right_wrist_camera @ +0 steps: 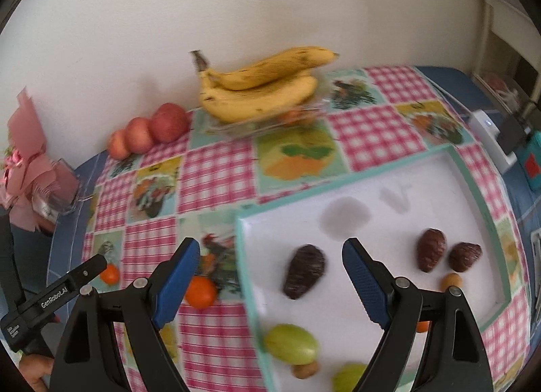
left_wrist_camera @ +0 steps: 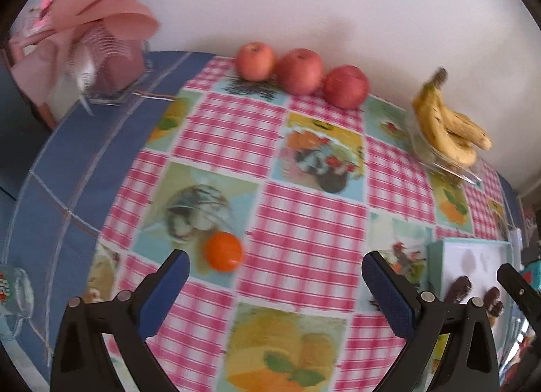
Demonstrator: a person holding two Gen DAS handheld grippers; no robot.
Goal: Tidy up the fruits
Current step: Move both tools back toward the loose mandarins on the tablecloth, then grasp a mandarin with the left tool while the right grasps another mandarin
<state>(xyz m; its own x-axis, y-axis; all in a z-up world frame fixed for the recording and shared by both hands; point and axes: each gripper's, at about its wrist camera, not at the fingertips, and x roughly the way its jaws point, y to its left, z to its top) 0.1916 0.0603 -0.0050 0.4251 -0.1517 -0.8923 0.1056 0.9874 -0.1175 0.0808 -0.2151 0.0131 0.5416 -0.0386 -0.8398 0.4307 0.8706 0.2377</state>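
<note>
My left gripper (left_wrist_camera: 274, 273) is open and empty over the checked tablecloth. A small orange (left_wrist_camera: 223, 251) lies just ahead of its left finger, apart from it. At the back by the wall are three red apples (left_wrist_camera: 299, 70) and a bunch of bananas (left_wrist_camera: 446, 124) in a glass dish. My right gripper (right_wrist_camera: 270, 253) is open and empty above the left rim of a white tray (right_wrist_camera: 241, 256) with a teal border. The tray holds dark scaly fruits (right_wrist_camera: 304, 270), green fruits (right_wrist_camera: 290, 343) and small tan ones (right_wrist_camera: 451, 280). Two oranges (right_wrist_camera: 200, 292) lie left of the tray.
A pink bouquet in a clear vase (left_wrist_camera: 101, 37) stands at the table's far left corner, and a glass mug (left_wrist_camera: 13, 290) at the left edge. A white device (right_wrist_camera: 487, 131) sits right of the tray. A finger of the left gripper (right_wrist_camera: 67, 290) shows at lower left.
</note>
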